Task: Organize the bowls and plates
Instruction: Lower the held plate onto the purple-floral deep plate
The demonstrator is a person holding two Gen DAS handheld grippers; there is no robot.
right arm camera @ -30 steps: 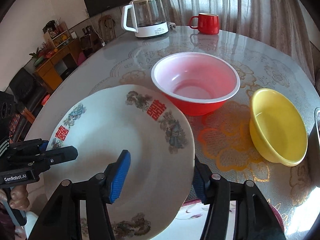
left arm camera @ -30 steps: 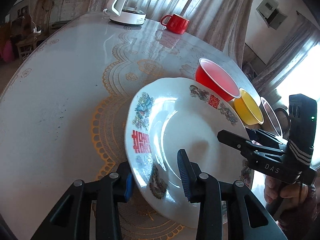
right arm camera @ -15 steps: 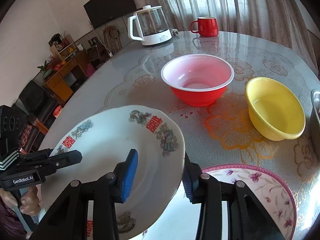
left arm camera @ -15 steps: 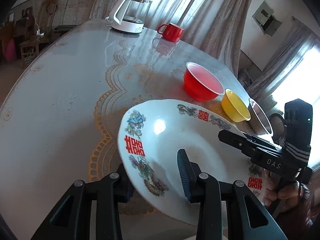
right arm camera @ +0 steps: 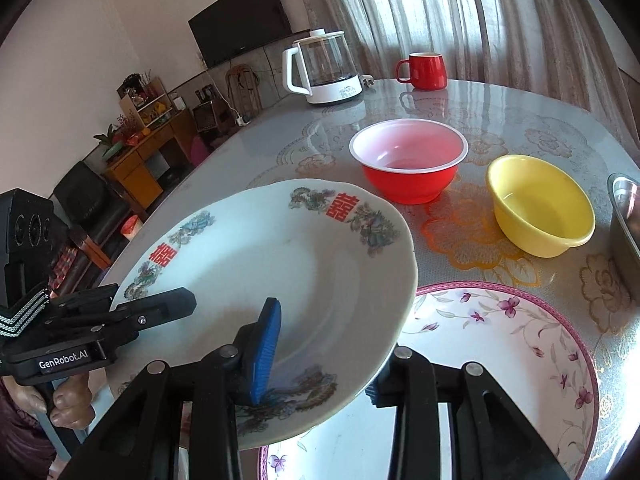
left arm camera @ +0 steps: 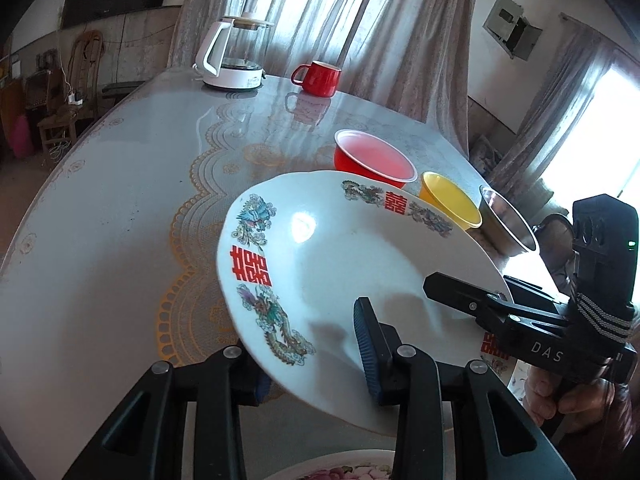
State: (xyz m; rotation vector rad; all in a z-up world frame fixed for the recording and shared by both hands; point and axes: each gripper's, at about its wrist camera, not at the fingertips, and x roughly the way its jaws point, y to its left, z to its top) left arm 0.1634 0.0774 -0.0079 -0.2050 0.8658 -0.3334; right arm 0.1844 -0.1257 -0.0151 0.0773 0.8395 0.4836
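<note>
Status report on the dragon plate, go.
Left gripper and right gripper both clamped on dragon plate, right just closed. Plate tilted, over floral plate. Nothing blocking.

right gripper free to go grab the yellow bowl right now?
Probably not. The right gripper is clamped on the rim of the white plate, which the left gripper holds too. The yellow bowl sits unobstructed on the table, but the plate must be set down first.
</note>
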